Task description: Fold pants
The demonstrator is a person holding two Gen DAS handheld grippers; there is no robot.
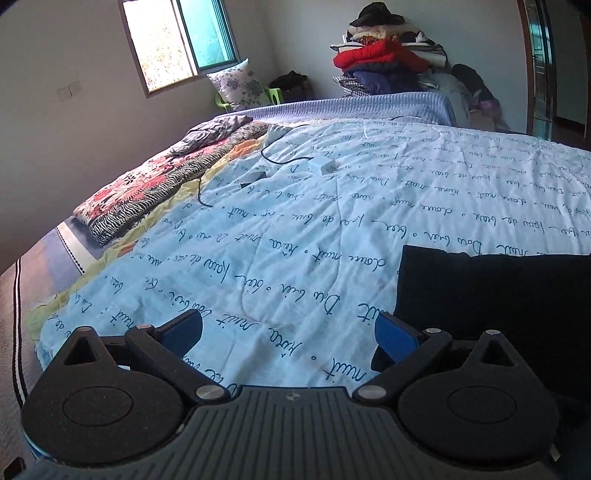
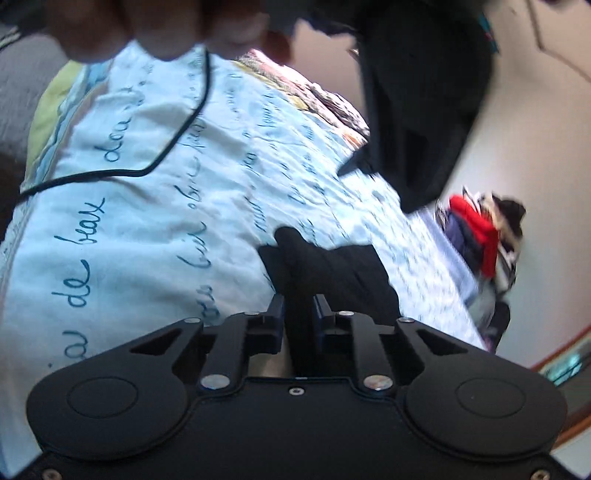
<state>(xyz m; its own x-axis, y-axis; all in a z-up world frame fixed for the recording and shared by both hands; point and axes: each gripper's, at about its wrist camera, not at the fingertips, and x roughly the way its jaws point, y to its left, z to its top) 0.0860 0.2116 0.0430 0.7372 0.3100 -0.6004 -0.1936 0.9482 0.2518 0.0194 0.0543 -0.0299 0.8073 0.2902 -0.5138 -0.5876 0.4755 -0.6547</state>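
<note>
The black pants [image 1: 498,295] lie folded flat on the pale blue quilt [image 1: 295,229], at the right of the left wrist view. My left gripper [image 1: 290,334] hovers just left of their near corner, jaws wide open with only quilt between the blue pads [image 1: 395,338]. In the blurred, tilted right wrist view, my right gripper [image 2: 299,314] is shut on a bunched fold of the black pants [image 2: 325,266], which runs up between the pads. A person's hand [image 2: 166,26] and a dark blurred shape [image 2: 424,110] fill the top of that view.
A folded floral blanket [image 1: 147,192] lies along the bed's left edge. A black cable [image 1: 273,155] and small white boxes [image 1: 323,164] rest mid-bed; the cable [image 2: 177,129] also crosses the quilt. A clothes pile [image 1: 384,55] stands behind the bed.
</note>
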